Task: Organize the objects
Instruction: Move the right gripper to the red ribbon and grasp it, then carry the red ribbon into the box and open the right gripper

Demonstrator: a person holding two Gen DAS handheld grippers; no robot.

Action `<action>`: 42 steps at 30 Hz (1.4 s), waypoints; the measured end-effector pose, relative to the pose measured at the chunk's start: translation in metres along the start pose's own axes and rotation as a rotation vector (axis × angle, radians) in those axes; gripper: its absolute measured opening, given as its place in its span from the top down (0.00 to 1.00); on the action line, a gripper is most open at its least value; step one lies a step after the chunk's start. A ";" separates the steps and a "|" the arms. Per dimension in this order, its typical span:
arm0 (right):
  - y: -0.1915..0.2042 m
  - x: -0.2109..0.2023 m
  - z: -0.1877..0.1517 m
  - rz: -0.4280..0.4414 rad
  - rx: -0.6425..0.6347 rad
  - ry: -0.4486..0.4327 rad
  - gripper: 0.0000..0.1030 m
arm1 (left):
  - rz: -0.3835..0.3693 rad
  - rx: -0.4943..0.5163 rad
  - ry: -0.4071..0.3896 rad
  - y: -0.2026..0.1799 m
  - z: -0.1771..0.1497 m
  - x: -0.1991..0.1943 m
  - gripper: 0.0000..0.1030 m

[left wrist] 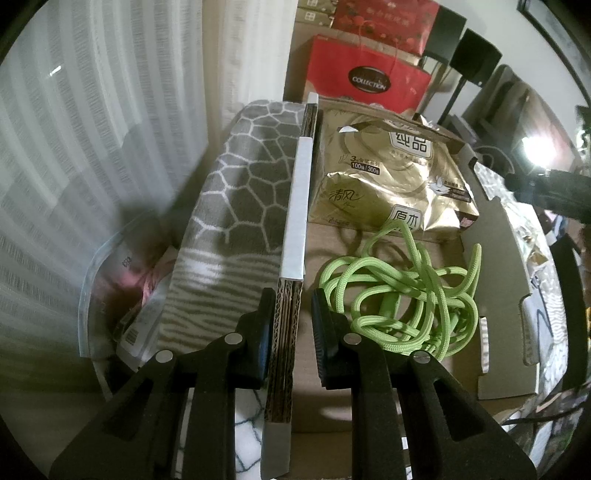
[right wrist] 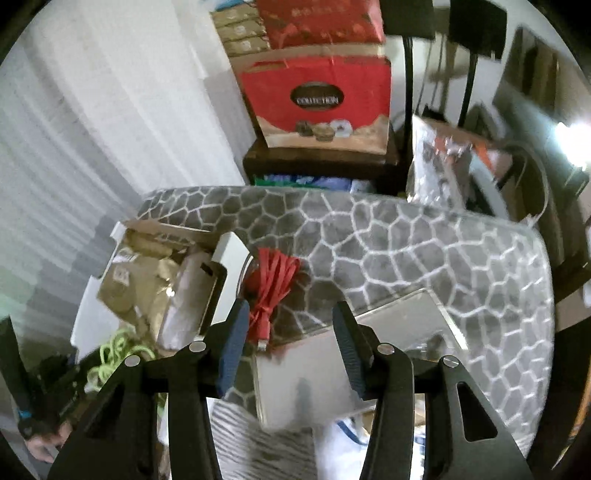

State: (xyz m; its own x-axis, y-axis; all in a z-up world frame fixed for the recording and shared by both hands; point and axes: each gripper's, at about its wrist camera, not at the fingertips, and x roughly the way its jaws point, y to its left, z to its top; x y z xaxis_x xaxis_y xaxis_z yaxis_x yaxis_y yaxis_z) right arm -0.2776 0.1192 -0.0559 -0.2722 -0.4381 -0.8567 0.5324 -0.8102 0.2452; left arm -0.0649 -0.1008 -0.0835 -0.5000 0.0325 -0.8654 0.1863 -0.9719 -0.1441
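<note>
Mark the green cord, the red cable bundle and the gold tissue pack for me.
green cord (left wrist: 402, 299), left wrist view, middle of the tangled loops.
red cable bundle (right wrist: 273, 284), right wrist view, middle of the coiled strands.
gold tissue pack (left wrist: 384, 173), left wrist view, centre of the printed front.

- A white sheer curtain (left wrist: 92, 147) hangs along the left side, falling in vertical folds.
- A red gift bag (right wrist: 317, 99) marked "COLLECTION" stands upright on a dark wooden stand (right wrist: 321, 162) beyond the far edge of the grey patterned mat.
- A second red gift box (right wrist: 321, 18) sits on top of it, beside stacked tan cartons (right wrist: 242, 29).
- Black chair backs (left wrist: 476, 55) rise at the upper right.
- A bright lamp (left wrist: 533, 151) glares at the right edge.
</note>
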 end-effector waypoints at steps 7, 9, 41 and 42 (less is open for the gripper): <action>-0.010 0.036 0.009 0.088 0.143 0.053 0.66 | 0.004 -0.008 0.000 -0.002 -0.001 0.000 0.84; -0.012 0.043 0.011 0.108 0.166 0.061 0.66 | 0.002 -0.009 0.000 -0.001 -0.001 0.000 0.84; 0.057 -0.067 -0.018 0.253 -0.002 -0.051 0.84 | 0.002 -0.021 0.003 0.001 0.001 0.003 0.84; 0.063 -0.065 -0.021 0.266 -0.006 -0.030 0.84 | 0.003 -0.022 0.003 0.001 0.001 0.003 0.84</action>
State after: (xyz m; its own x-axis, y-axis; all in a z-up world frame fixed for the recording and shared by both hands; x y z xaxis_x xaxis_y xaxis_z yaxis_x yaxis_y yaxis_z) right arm -0.2095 0.1048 0.0053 -0.1459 -0.6470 -0.7484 0.5933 -0.6626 0.4571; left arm -0.0667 -0.1022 -0.0860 -0.4970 0.0304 -0.8672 0.2064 -0.9665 -0.1522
